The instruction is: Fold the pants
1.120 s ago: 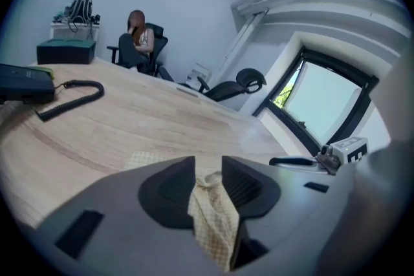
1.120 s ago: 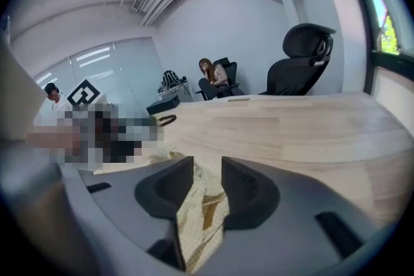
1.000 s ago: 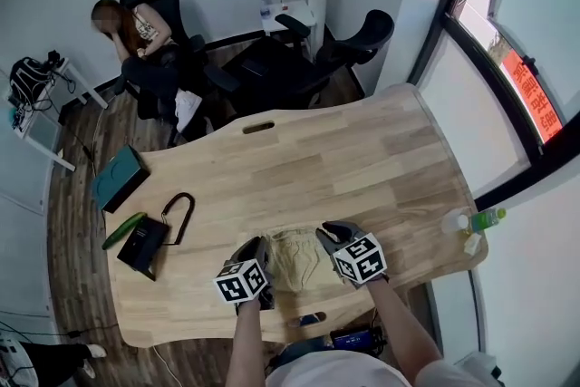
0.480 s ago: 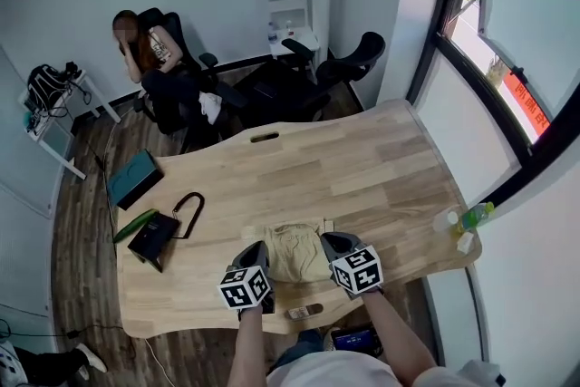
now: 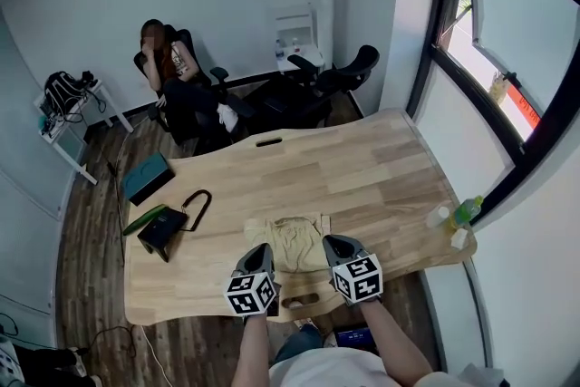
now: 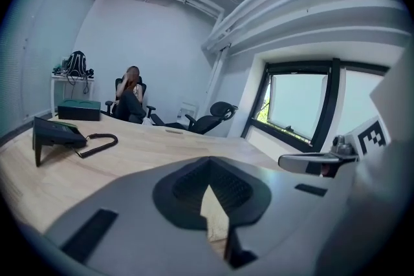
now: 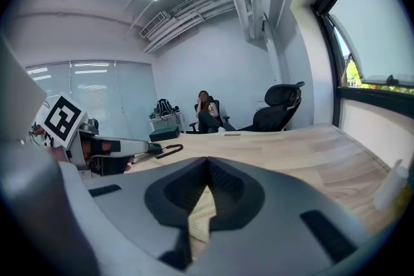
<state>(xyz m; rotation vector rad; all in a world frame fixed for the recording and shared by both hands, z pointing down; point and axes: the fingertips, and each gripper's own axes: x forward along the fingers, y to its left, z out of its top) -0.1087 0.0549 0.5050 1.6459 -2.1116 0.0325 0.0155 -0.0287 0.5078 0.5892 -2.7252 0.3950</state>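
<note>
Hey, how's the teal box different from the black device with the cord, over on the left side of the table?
The teal box is a flat rectangle lying at the table's far left edge. The black device sits nearer the person, with its top propped at a tilt. The black device has a looped cord attached, while the teal box shows none. Both lie well left of the pants.

Table (image 5: 362,168) was pale wood with plank striping. Pants (image 5: 292,242) on it were beige. Left gripper (image 5: 261,251) and right gripper (image 5: 333,244) were grey, cubes patterned in black-and-white squares. Box (image 5: 148,178) at table's left edge was teal.
</note>
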